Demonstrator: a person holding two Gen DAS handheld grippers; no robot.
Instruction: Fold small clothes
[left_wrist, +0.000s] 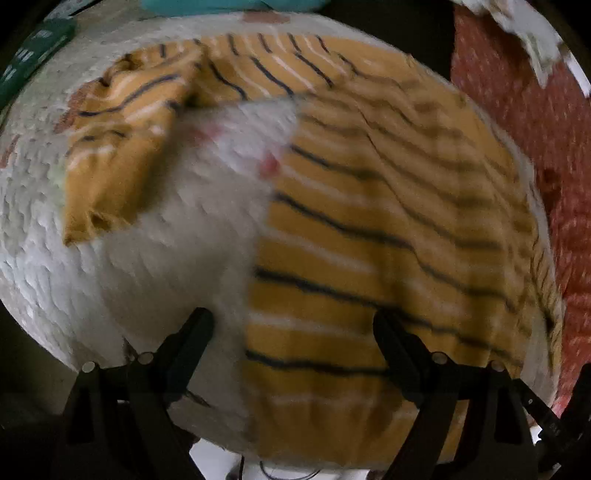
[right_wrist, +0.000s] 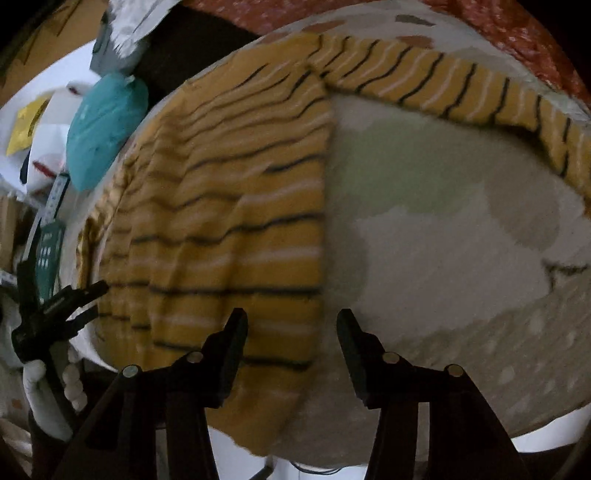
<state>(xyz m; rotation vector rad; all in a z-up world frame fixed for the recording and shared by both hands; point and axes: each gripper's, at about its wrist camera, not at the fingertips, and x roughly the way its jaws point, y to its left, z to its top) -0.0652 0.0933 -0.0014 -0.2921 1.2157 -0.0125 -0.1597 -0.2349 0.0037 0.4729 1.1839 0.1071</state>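
Note:
A mustard-yellow shirt with dark and white stripes (left_wrist: 369, 221) lies flat on a white textured cloth (left_wrist: 166, 258). One sleeve (left_wrist: 118, 140) lies bunched at the far left in the left wrist view. In the right wrist view the shirt's body (right_wrist: 229, 221) lies at left and the other sleeve (right_wrist: 461, 92) stretches out to the far right. My left gripper (left_wrist: 293, 328) is open and empty over the shirt's hem edge. My right gripper (right_wrist: 291, 325) is open and empty over the hem's other side edge. The left gripper also shows in the right wrist view (right_wrist: 59, 314) at the far left.
A red patterned fabric (left_wrist: 535, 129) lies to the right of the white cloth. A teal bundle (right_wrist: 103, 133), white paper items (right_wrist: 48, 155) and a green box (right_wrist: 48, 254) sit beyond the cloth's left edge.

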